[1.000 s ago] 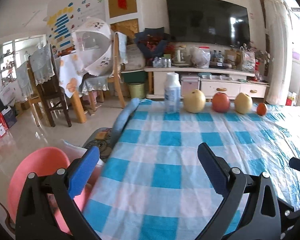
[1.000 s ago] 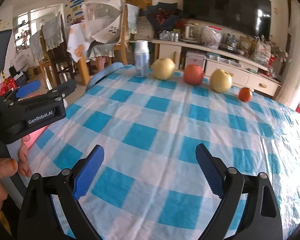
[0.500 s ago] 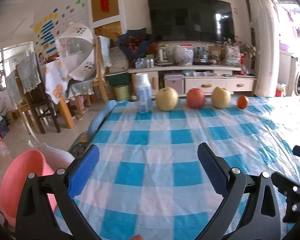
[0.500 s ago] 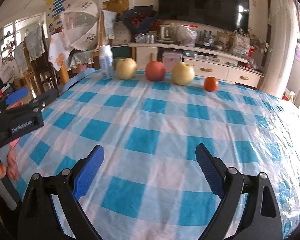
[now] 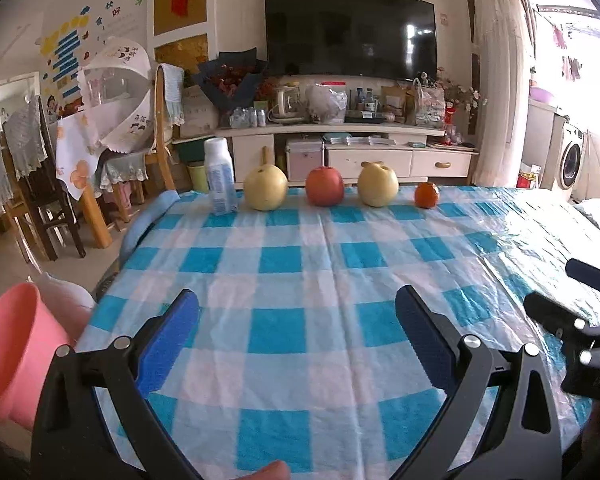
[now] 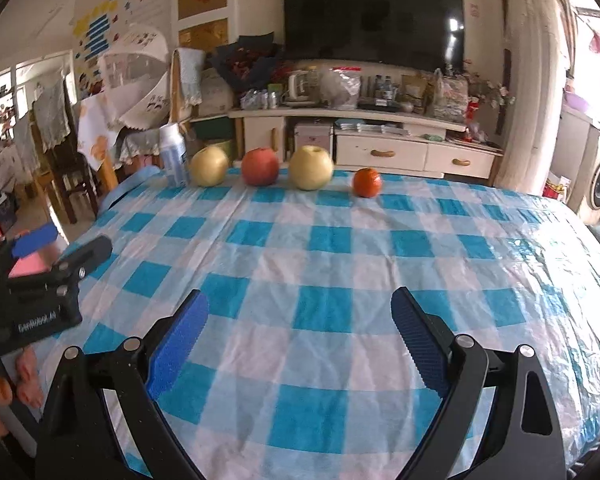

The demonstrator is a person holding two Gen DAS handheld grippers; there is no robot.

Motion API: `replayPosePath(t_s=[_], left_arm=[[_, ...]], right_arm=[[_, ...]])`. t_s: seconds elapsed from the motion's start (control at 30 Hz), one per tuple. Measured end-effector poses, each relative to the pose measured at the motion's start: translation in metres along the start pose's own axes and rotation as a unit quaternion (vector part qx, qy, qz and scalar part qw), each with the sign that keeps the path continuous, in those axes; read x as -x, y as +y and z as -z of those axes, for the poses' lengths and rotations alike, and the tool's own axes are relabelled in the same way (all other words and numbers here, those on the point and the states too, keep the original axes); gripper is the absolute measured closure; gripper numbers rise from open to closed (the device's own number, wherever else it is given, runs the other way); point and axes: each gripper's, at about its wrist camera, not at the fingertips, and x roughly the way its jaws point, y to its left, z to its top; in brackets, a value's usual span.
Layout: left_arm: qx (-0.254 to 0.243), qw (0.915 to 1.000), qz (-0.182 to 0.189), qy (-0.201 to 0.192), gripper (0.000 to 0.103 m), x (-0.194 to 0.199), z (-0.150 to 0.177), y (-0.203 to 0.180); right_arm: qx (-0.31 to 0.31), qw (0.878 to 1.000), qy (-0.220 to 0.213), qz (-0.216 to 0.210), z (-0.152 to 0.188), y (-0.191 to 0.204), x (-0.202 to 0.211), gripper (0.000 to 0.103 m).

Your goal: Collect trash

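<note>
A white plastic bottle (image 5: 220, 176) stands upright at the far left edge of the blue-checked table (image 5: 300, 320); it also shows in the right wrist view (image 6: 173, 156). A pink bin (image 5: 8, 352) sits on the floor left of the table. My left gripper (image 5: 296, 324) is open and empty above the near part of the table. My right gripper (image 6: 298, 324) is open and empty, also above the near part. Each gripper shows at the edge of the other's view.
Beside the bottle stand a yellow pear (image 5: 266, 188), a red apple (image 5: 325, 186), a second pear (image 5: 378, 184) and a small orange (image 5: 427, 195) in a row along the far edge. Chairs (image 5: 40, 200) stand to the left; a TV cabinet (image 5: 340, 148) stands behind.
Both grippers have swung right, so the row of fruit and the bottle now sit more to the left and centre of each view. Both stay open.
</note>
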Motion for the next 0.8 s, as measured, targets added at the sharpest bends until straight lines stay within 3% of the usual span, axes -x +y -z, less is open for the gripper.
replayPosePath(t_s=[0.47,0.8], left_arm=[[0.009,0.9996,0.000,0.026,0.004,0.001,0.009,-0.043],[0.020,0.9993,0.004,0.030,0.004,0.003,0.003,-0.053]], right_arm=[[-0.026,0.999,-0.025,0.020,-0.003,-0.044,0.011,0.011],[-0.020,0.999,-0.037,0.014,-0.008,-0.048,0.014,0.011]])
